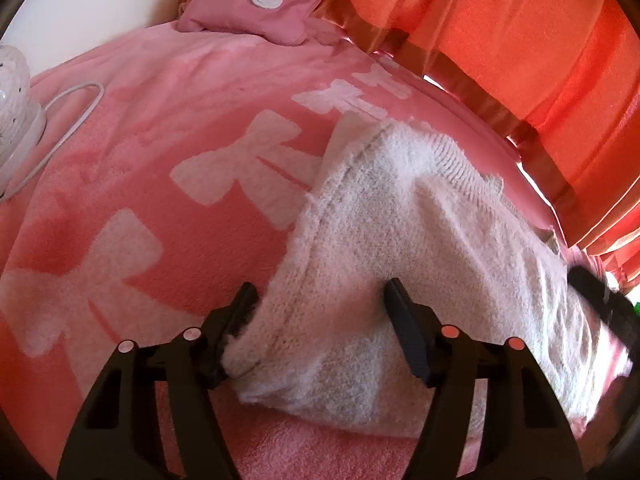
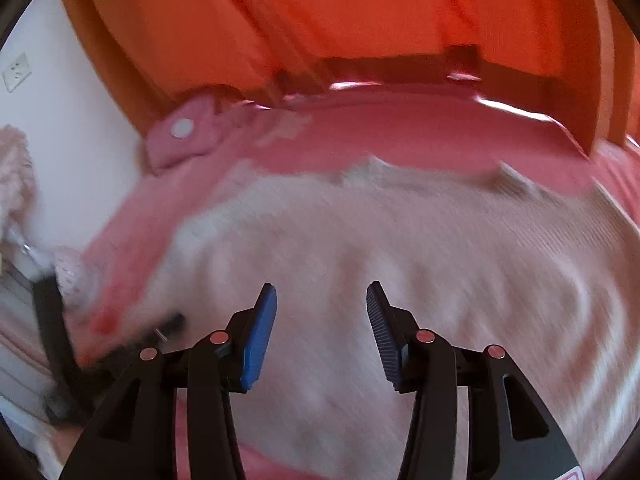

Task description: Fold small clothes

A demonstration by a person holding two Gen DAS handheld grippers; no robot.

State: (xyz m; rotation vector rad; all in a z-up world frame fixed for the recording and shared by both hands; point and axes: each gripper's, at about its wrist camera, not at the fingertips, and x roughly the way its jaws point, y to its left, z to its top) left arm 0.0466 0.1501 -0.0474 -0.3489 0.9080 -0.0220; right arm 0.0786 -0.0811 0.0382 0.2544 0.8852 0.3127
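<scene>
A white fluffy knitted garment point(image 1: 400, 232) lies on a pink blanket with white bow shapes point(image 1: 160, 140). My left gripper point(image 1: 322, 285) straddles the garment's near left part with its jaws wide. A bunched fold fills the gap; the left finger point(image 1: 236, 320) touches the fold's edge and the right finger point(image 1: 408, 332) rests on the cloth. In the blurred right wrist view my right gripper point(image 2: 322, 285) hangs open above the same garment point(image 2: 400, 240), with nothing between its blue pads point(image 2: 260, 336). A dark blurred shape point(image 1: 600, 308) crosses the garment's right side.
A pink pouch with a white round cap point(image 1: 256, 8) lies at the blanket's far end. Orange curtains point(image 1: 500, 40) hang along the far right side. A white perforated object with a cord point(image 1: 16, 92) stands at the left by a white wall point(image 2: 80, 120).
</scene>
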